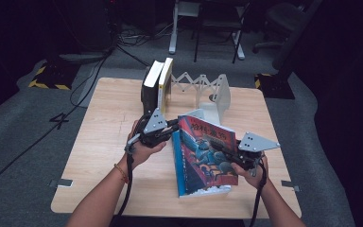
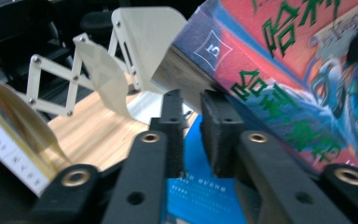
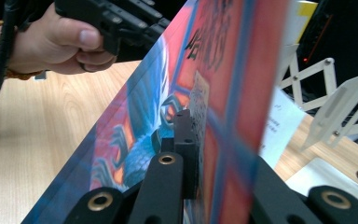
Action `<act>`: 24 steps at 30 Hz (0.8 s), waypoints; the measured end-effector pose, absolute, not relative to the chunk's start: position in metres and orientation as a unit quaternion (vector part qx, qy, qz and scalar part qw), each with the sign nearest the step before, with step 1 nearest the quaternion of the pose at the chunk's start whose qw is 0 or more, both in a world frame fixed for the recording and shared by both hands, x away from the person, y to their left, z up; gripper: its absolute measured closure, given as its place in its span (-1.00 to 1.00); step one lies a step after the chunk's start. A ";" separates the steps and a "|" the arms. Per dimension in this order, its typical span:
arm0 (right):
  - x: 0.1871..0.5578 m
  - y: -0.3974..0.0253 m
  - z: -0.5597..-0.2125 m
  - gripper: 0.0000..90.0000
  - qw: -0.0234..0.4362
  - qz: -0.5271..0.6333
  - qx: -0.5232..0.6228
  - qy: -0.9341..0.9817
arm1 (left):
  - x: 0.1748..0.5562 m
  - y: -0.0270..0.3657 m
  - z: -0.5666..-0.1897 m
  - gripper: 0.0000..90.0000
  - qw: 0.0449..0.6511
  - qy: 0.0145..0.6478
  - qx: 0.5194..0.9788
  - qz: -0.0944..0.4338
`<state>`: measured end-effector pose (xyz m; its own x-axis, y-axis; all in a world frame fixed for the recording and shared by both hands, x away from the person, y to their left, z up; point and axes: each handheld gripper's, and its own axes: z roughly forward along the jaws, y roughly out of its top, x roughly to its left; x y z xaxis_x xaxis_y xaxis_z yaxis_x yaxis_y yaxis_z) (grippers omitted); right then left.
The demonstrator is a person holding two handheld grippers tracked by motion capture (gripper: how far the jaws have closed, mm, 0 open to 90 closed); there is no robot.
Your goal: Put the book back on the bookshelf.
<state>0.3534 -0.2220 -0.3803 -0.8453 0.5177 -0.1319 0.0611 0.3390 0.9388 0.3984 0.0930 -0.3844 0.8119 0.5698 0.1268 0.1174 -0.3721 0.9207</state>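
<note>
The red book (image 1: pixel 208 153) is tilted up off the blue book (image 1: pixel 179 170), which lies flat on the counter (image 1: pixel 104 142) near its front edge. Your right gripper (image 1: pixel 227 152) has its jaws clamped on the red book's cover, one jaw on the front face and the other behind it, as the right gripper view shows. Your left gripper (image 1: pixel 174 126) sits at the book's upper left corner by the spine; in the left gripper view its jaws stand narrow with a small gap between them, just beside the corner, and you hold nothing there yet.

The step in hand looks like standing this book up to join the two books (image 1: pixel 158 82) already upright at the back, beside the white expanding rack (image 1: pixel 203 87).

To do it well, keep the right jaws firm, since the cover alone may flex and let the pages sag. Bring the left jaws onto the spine or the full thickness of the corner before lifting further. Raise both hands together, keep the spine level, and clear the rack's near end plate (image 1: pixel 222 94) as you move back.
</note>
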 end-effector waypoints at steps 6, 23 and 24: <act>0.354 -0.222 -0.383 0.92 0.217 0.532 0.194 0.795 | 0.383 0.101 -0.392 0.38 0.515 0.227 0.802 0.202; 0.354 -0.218 -0.384 0.92 0.231 0.523 0.202 0.795 | 0.335 0.055 -0.434 -0.34 0.478 0.226 0.847 0.053; 0.353 -0.218 -0.384 0.92 0.232 0.523 0.201 0.795 | 0.336 0.054 -0.435 -0.34 0.479 0.229 0.846 0.049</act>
<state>0.3533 -0.2183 -0.3836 -0.8120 0.5616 -0.1589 0.0761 0.3718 0.9252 0.3357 0.0544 -0.4347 0.8900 0.4351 -0.1364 0.3409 -0.4364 0.8327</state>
